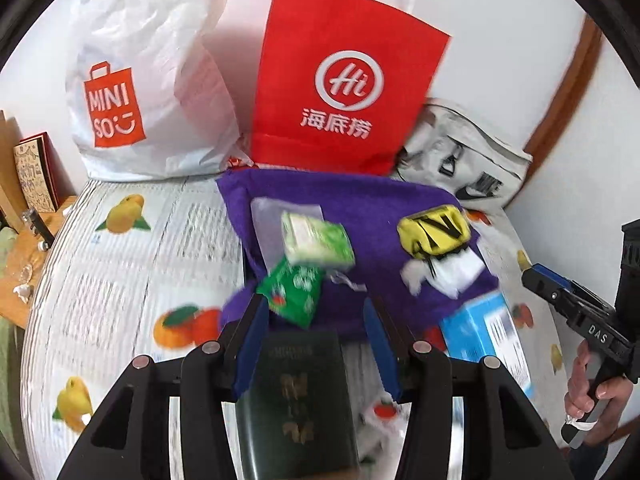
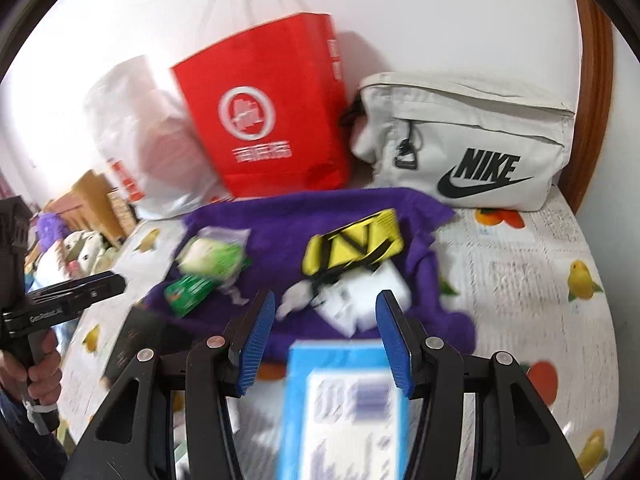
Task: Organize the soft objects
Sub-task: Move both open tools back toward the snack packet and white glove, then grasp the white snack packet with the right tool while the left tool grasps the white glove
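Bags line the table's far edge: a white plastic bag [image 1: 152, 80], a red paper bag [image 1: 344, 80] and a grey pouch [image 2: 472, 136]. We see bare table [image 1: 120, 264] to the left of the purple cloth [image 1: 360, 208] bearing green packets [image 1: 316, 240]. Both the left gripper [image 1: 316, 344] and the right gripper [image 2: 326, 336] angle downward, fingers apart, holding nothing.

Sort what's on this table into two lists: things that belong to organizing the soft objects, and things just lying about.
Job:
purple towel
yellow pouch
green tissue packs

Lying about:
red paper bag
white plastic bag
Nike pouch
dark booklet
blue box
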`<act>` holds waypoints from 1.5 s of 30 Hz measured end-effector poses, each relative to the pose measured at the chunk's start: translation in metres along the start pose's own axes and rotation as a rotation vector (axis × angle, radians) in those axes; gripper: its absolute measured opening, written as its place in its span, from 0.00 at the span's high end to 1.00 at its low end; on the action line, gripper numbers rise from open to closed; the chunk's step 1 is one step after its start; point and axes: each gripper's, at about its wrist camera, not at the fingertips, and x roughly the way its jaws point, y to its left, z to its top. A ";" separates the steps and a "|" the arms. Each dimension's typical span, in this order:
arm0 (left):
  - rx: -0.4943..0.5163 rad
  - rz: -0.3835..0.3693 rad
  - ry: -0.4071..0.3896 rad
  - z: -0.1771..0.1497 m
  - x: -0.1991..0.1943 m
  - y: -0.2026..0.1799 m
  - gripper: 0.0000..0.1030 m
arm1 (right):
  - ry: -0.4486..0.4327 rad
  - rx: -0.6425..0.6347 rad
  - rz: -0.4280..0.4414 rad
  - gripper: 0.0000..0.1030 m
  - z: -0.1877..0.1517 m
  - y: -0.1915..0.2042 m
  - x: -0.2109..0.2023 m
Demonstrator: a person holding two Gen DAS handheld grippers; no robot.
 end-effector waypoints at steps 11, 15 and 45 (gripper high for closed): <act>-0.031 0.010 0.031 -0.056 -0.023 0.019 0.54 | 0.095 -0.107 0.120 0.41 -0.073 0.069 -0.001; -0.039 0.024 0.040 -0.069 -0.027 0.032 0.54 | 0.128 -0.175 0.133 0.32 -0.085 0.092 0.011; -0.096 0.006 0.043 -0.103 -0.031 0.060 0.51 | 0.246 -0.270 0.123 0.49 -0.111 0.112 0.064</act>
